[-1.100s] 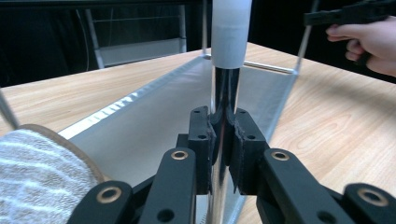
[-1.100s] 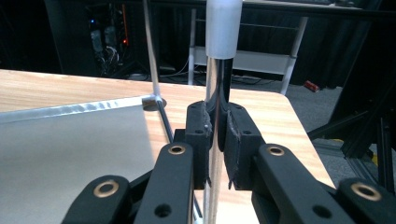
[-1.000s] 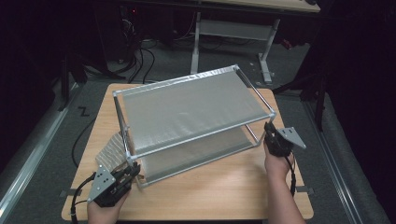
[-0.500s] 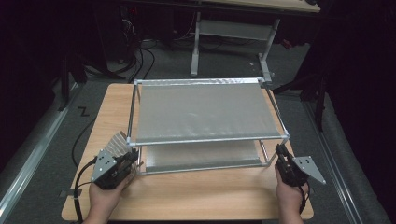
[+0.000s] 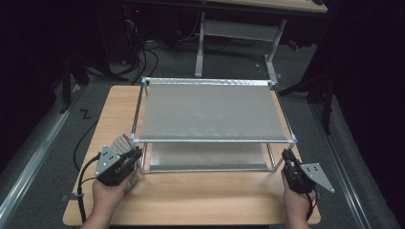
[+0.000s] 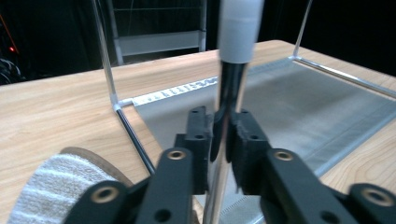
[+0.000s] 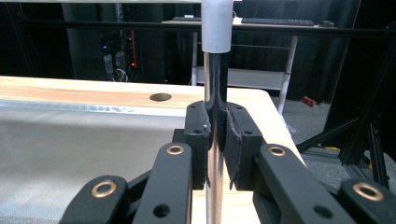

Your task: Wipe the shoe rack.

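A two-shelf metal rack [image 5: 210,112] with grey mesh shelves stands on the wooden table [image 5: 200,195], square to its edges. My left gripper [image 5: 136,155] is at the near-left corner, shut on the front-left post [image 6: 232,88]. In the left gripper view the jaws [image 6: 223,135] pinch that shiny post below its white sleeve. My right gripper [image 5: 286,156] is at the near-right corner, shut on the front-right post [image 7: 214,79]; its pads [image 7: 215,130] clamp the post on both sides. A person's hands hold both grippers from the near edge.
A round grey striped pad [image 5: 122,143] lies beside the left gripper, also low at the left [image 6: 56,179]. The tabletop has a round hole [image 7: 160,97] at its far side. A desk frame [image 5: 236,33] and floor cables [image 5: 143,57] lie beyond the table.
The rack has swung from a skewed pose to square with the table. The right hand came nearer with its corner; the left hand shifted slightly. Both grips held throughout.
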The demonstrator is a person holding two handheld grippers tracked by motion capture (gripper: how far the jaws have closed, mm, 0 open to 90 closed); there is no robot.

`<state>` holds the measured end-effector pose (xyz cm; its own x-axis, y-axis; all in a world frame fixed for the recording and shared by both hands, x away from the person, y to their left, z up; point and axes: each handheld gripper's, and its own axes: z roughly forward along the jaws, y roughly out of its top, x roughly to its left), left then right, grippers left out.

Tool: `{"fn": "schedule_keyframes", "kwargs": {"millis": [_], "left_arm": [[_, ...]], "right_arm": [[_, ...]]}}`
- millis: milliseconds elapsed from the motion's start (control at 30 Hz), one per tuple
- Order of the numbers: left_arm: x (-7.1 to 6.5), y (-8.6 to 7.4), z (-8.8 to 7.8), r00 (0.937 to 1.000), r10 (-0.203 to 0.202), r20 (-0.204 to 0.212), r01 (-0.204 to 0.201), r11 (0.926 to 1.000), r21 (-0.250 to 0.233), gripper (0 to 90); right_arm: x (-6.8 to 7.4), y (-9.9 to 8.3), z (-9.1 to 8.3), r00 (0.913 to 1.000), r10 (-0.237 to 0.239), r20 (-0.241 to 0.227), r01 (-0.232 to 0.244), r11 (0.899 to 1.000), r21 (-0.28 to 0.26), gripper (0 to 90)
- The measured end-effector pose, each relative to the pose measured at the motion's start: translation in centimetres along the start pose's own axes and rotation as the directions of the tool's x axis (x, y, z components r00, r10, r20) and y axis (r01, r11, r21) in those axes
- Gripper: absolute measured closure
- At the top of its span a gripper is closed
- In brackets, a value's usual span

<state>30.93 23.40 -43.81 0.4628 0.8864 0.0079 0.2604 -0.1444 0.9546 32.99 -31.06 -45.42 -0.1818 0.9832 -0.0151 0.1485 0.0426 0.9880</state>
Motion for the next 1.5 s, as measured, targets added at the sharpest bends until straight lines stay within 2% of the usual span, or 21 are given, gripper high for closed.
{"fn": "schedule_keyframes", "kwargs": {"millis": [200,267,367,500,633,700,767,900,1033,1133,1267,1400,1500], "left_arm": [[1.6,0.5,1.8,0.9989,-0.038,-0.026,0.038,0.9993,0.003,80.1],[2.1,0.8,2.5,0.9982,-0.045,-0.039,0.045,0.9989,0.008,80.0],[2.9,1.2,3.5,0.997,-0.05,-0.059,0.051,0.9986,0.015,79.9],[3.8,1.5,4.3,0.9941,-0.067,-0.085,0.069,0.9975,0.014,79.9],[4.3,1.5,4.5,0.9927,-0.077,-0.093,0.078,0.9968,0.014,79.7],[4.3,1.5,4.2,0.9924,-0.087,-0.088,0.089,0.996,0.014,77.9],[4.2,1.4,3.6,0.9923,-0.095,-0.08,0.096,0.9954,0.007,67.7],[3.7,0.6,1.1,0.9926,-0.084,-0.088,0.084,0.9964,-0.009,57.2],[2.9,-0.8,-1.3,0.9919,-0.074,-0.103,0.076,0.9971,0.01,51.3],[2.4,-1.8,-2.3,0.9903,-0.068,-0.121,0.071,0.9973,0.019,49.2],[1.5,-3.3,-2.9,0.9899,-0.046,-0.134,0.051,0.9983,0.029,47.0],[0.9,-4.2,-3.3,0.9911,-0.065,-0.116,0.072,0.996,0.053,45.3],[1.0,-4.4,-3.4,0.9894,-0.063,-0.131,0.073,0.9948,0.071,44.0]], "right_arm": [[0.3,0.2,0.5,0.9999,0.007,-0.015,-0.006,1.0,0.007,80.5],[0.5,0.3,1.0,0.9999,-0.004,-0.015,0.004,1.0,0.011,80.5],[0.6,0.5,1.8,0.9998,0.005,-0.021,-0.004,1.0,0.016,80.4],[0.9,0.8,3.0,0.9994,0.002,-0.036,-0.001,1.0,0.027,80.4],[1.3,1.0,3.7,0.999,-0.005,-0.045,0.006,0.999,0.04,79.2],[1.4,1.1,3.4,0.998,0.017,-0.061,-0.015,0.999,0.037,72.1],[1.6,1.0,2.7,0.9978,0.03,-0.059,-0.027,0.999,0.043,63.0],[1.8,0.5,1.3,0.9981,0.031,-0.053,-0.028,0.998,0.057,53.5],[2.2,0.0,0.0,0.9982,-0.005,-0.06,0.009,0.998,0.058,51.1],[2.5,-0.4,-0.6,0.9971,-0.039,-0.065,0.042,0.998,0.051,49.8],[3.0,-1.1,-1.2,0.9933,-0.067,-0.095,0.073,0.995,0.062,47.8],[3.2,-1.1,-1.5,0.9918,-0.064,-0.111,0.071,0.996,0.059,46.5],[3.3,-1.1,-1.6,0.9909,-0.064,-0.119,0.071,0.996,0.057,46.5]]}}
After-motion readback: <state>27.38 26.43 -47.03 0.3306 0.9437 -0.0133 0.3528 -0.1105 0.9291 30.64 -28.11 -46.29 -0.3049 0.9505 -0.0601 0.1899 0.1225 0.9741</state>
